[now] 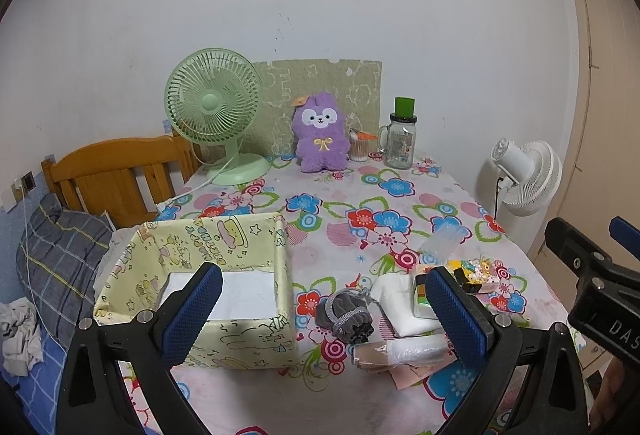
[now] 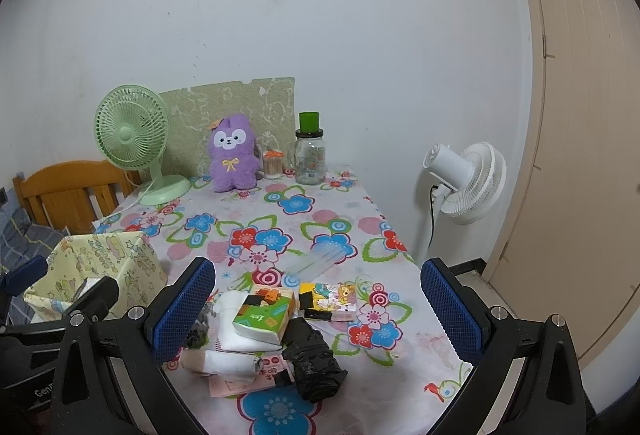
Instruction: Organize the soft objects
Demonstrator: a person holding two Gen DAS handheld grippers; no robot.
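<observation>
A pile of soft items lies on the flowered tablecloth: a green and orange tissue pack, a cartoon-print pack, a black plastic bag roll, a white pack, a grey drawstring pouch and a wrapped roll. A yellow cartoon-print fabric box stands to the pile's left with something flat and white inside. My left gripper hovers open between box and pile. My right gripper hangs open above the pile, holding nothing. A purple plush sits at the back.
A green desk fan, a glass jar with a green lid and a small stick holder line the back wall. A white standing fan is beyond the table's right edge. A wooden bed headboard is left, and a door is right.
</observation>
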